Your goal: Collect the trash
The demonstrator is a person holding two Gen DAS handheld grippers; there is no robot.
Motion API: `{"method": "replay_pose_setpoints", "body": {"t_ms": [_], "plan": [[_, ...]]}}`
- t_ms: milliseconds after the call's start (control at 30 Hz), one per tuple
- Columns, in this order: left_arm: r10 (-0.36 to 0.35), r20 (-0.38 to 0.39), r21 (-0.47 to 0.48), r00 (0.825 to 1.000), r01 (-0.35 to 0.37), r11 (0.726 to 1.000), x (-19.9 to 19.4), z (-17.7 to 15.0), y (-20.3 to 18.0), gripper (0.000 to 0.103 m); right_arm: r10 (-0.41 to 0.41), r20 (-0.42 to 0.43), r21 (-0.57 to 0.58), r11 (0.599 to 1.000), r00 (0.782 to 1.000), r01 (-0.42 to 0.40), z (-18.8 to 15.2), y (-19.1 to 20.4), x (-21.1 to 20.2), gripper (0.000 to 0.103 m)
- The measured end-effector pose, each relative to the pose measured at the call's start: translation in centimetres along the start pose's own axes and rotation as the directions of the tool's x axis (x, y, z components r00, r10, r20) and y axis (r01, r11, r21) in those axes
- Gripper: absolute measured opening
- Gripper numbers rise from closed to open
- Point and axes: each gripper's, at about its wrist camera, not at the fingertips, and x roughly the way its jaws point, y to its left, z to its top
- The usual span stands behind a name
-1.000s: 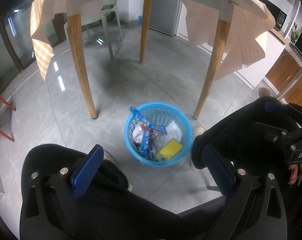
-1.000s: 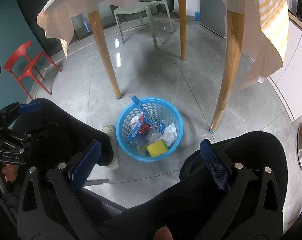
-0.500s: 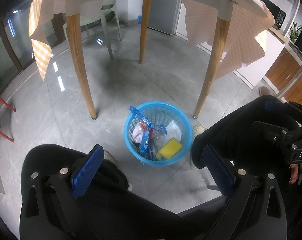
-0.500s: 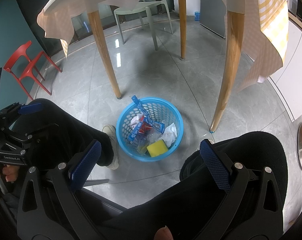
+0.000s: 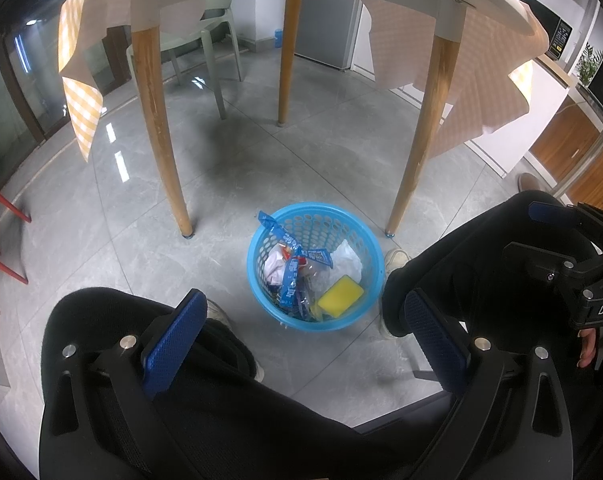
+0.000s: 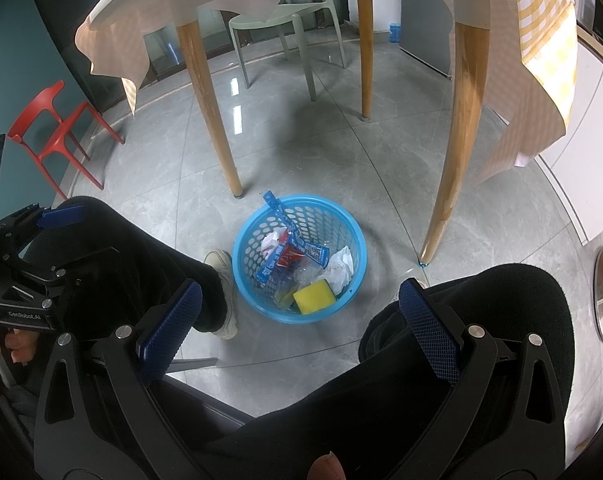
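A round blue plastic basket (image 5: 261, 304) (image 6: 351, 296) stands on the grey floor under the table, between a seated person's feet. It holds a yellow sponge (image 5: 340, 295) (image 6: 313, 297), blue snack wrappers (image 5: 291, 276) (image 6: 285, 246) and crumpled white paper (image 5: 346, 260) (image 6: 341, 266). My left gripper (image 5: 305, 336) is open and empty, hanging above the person's knees on the near side of the basket. My right gripper (image 6: 297, 324) is likewise open and empty above the lap. Each gripper also shows at the edge of the other's view.
Wooden table legs (image 5: 157, 132) (image 6: 453, 148) flank the basket, and a checked tablecloth (image 5: 81, 76) hangs from the tabletop. The person's black-trousered knees (image 5: 113, 320) (image 6: 501, 304) and light shoes (image 6: 221, 280) lie close by. A green chair (image 6: 285, 20) and a red chair (image 6: 49, 124) stand farther off.
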Motion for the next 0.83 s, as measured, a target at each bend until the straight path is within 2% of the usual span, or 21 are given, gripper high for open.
{"method": "replay_pose_setpoints", "body": {"t_ms": [833], "plan": [[-0.008,-0.003,0.022,1.0,0.008,1.0,-0.01,-0.51,-0.5,0.097,0.003,0.001,-0.001,1.0,1.0,-0.003,-0.03,0.29,-0.1,0.094]]}}
